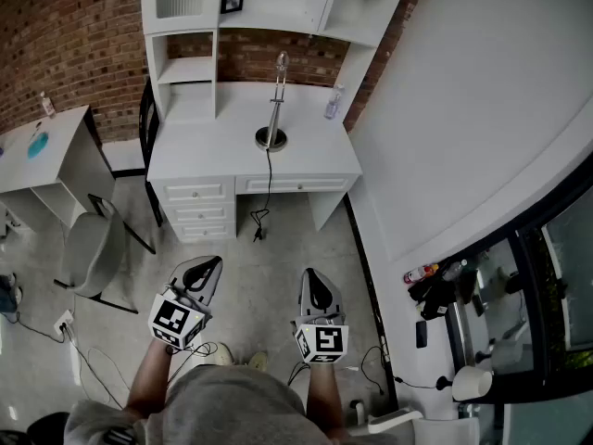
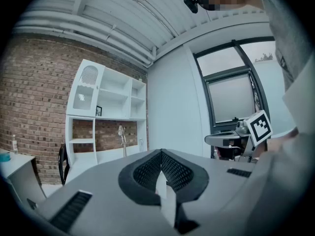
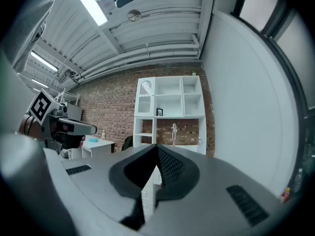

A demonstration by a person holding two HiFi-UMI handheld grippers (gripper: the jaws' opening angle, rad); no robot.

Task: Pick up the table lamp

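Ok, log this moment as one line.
phase: pre-reach; table lamp: upright on desk, untouched; left hand-held gripper: shut, empty; right hand-held gripper: shut, empty

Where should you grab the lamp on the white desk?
Probably best: grab the table lamp by its thin upright stem, just above the round base. Come from the open front of the desk, where the cord hangs; shelves block the back.

The slim silver table lamp [image 1: 275, 105] is polished metal; the white desk [image 1: 208, 156] beneath it smooth, matt; the red brick wall [image 1: 65, 44] behind it rough.
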